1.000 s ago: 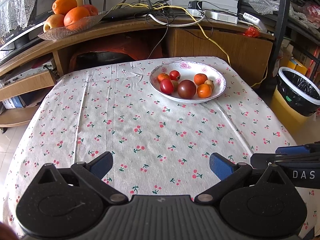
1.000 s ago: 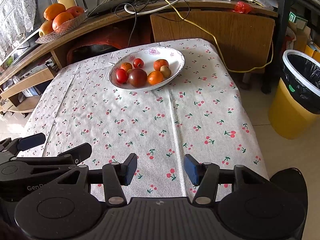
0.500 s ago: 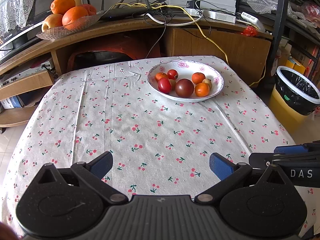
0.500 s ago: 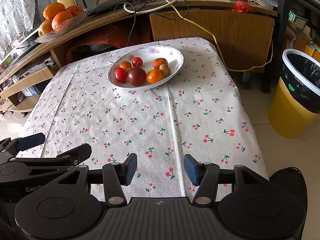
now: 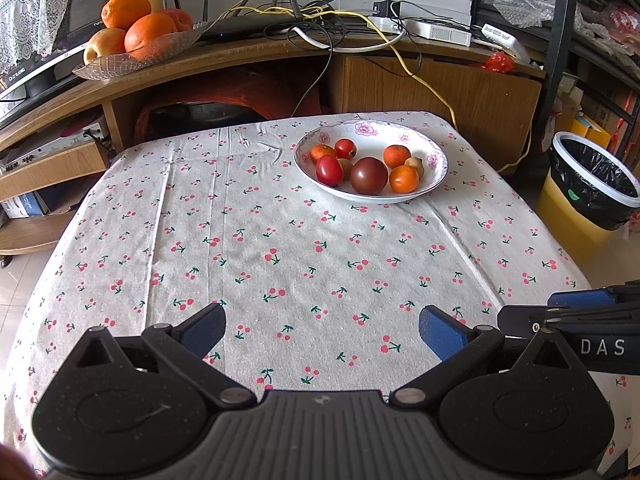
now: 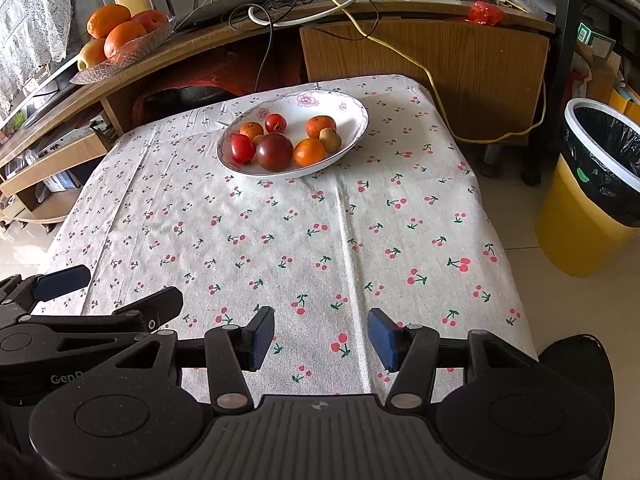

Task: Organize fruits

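A white flowered bowl stands at the far side of the cherry-print tablecloth. In it lie several small fruits: a dark tomato, red tomatoes, small oranges and brownish fruits. My left gripper hangs open over the near part of the cloth, nothing between its fingers. My right gripper is open too, near the cloth's front edge, well short of the bowl. Each gripper shows at the edge of the other's view.
A glass dish of oranges and apples sits on the wooden shelf behind the table, beside a tangle of cables. A yellow bin with a black liner stands on the floor at the right.
Both views have slid back slightly: the bowl sits a little farther off than a second ago. Neither gripper's opening has changed.
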A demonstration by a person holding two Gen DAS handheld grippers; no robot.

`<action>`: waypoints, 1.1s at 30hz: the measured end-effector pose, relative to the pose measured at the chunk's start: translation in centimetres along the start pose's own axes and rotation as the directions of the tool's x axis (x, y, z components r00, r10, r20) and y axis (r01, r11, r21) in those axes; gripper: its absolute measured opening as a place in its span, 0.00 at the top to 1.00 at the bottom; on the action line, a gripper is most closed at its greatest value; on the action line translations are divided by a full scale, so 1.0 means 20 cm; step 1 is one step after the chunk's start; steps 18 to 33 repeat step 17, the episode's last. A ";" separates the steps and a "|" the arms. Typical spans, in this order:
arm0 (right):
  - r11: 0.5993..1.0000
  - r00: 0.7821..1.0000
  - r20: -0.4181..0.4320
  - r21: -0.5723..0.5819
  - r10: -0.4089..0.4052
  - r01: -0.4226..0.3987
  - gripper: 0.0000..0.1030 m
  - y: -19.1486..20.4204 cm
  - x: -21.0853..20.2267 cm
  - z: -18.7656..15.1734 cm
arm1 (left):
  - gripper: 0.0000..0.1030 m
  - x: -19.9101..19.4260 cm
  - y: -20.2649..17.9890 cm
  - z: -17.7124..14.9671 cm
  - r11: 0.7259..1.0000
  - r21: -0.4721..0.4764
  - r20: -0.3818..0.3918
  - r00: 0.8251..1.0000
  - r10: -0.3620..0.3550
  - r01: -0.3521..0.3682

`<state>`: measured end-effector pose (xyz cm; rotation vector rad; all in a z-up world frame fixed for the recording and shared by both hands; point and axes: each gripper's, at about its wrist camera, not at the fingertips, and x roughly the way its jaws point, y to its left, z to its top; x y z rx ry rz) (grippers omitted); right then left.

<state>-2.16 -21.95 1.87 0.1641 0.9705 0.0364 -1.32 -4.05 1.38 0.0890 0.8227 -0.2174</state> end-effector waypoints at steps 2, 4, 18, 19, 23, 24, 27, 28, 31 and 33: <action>1.000 1.000 0.000 0.000 0.000 0.000 0.53 0.00 0.00 0.00 | 0.00 0.00 0.00 0.00 1.000 -0.001 -0.001 1.000 -0.001 0.001; 1.000 1.000 0.000 0.000 0.000 0.000 0.53 0.00 0.00 0.00 | 0.00 0.00 0.00 0.00 1.000 0.001 0.000 1.000 -0.002 0.002; 1.000 1.000 0.001 0.000 0.000 0.000 0.53 0.00 0.00 0.00 | 0.00 -0.01 0.00 0.00 1.000 0.000 0.003 1.000 0.000 0.000; 1.000 1.000 0.001 0.000 0.000 0.000 0.53 0.00 0.00 0.00 | 0.00 -0.01 0.00 0.00 1.000 0.000 0.003 1.000 0.000 0.000; 1.000 1.000 0.001 0.000 0.000 0.000 0.53 0.00 0.00 0.00 | 0.00 -0.01 0.00 0.00 1.000 0.000 0.003 1.000 0.000 0.000; 1.000 1.000 0.001 0.000 0.000 0.000 0.53 0.00 0.00 0.00 | 0.00 -0.01 0.00 0.00 1.000 0.000 0.003 1.000 0.000 0.000; 1.000 1.000 0.001 0.000 0.000 0.000 0.53 0.00 0.00 0.00 | 0.00 -0.01 0.00 0.00 1.000 0.000 0.003 1.000 0.000 0.000; 1.000 1.000 0.001 0.000 0.000 0.000 0.53 0.00 0.00 0.00 | 0.00 -0.01 0.00 0.00 1.000 0.000 0.003 1.000 0.000 0.000; 1.000 1.000 0.001 0.000 0.000 0.000 0.53 0.00 0.00 0.00 | 0.00 -0.01 0.00 0.00 1.000 0.000 0.003 1.000 0.000 0.000; 1.000 1.000 0.001 0.000 0.000 0.000 0.53 0.00 0.00 0.00 | 0.00 -0.01 0.00 0.00 1.000 0.000 0.003 1.000 0.000 0.000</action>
